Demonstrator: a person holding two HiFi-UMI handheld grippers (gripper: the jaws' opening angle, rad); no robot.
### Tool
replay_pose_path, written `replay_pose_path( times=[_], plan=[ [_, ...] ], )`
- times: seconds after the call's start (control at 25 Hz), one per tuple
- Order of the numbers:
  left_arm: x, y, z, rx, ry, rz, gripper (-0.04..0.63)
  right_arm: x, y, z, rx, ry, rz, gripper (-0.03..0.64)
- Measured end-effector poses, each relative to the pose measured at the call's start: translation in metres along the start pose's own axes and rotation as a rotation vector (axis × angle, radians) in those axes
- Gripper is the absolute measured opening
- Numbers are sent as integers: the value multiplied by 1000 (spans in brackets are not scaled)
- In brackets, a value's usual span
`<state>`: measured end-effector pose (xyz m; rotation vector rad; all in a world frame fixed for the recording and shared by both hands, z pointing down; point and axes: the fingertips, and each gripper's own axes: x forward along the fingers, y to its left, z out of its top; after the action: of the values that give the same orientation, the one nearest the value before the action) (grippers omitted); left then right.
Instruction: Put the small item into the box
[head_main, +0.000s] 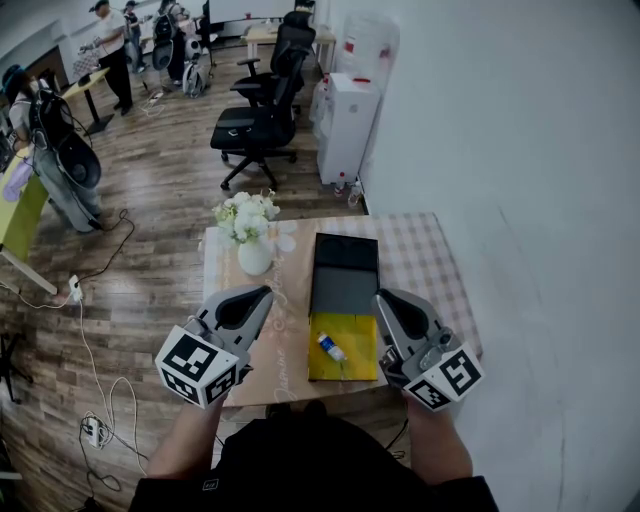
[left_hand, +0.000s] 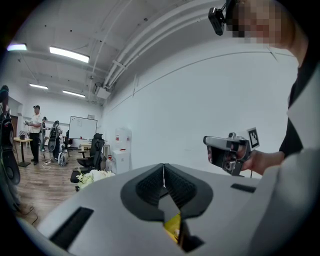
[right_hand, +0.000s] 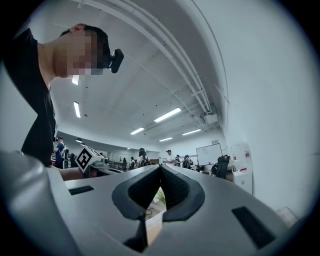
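Note:
A box lies open on the table in the head view: its dark lid is on the far side and its yellow tray on the near side. The small item, a little white bottle with a blue end, lies on the yellow tray. My left gripper hovers left of the box, jaws shut on nothing. My right gripper is held at the box's right edge, a little above it, jaws shut and empty. Each gripper shows in the other's view: the right gripper, the left gripper's marker cube.
A vase of white flowers stands on the table left of the box. A white wall runs along the right. Beyond the table are black office chairs, a white water dispenser, people and floor cables.

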<state>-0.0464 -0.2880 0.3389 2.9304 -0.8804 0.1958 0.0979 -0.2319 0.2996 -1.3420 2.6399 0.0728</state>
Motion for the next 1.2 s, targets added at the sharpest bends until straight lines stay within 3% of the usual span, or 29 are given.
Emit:
replay_pose_path(
  times=[1.2],
  plan=[
    [0, 7, -7, -12, 6, 1, 14, 8, 1, -13, 34, 36, 19, 35]
  ],
)
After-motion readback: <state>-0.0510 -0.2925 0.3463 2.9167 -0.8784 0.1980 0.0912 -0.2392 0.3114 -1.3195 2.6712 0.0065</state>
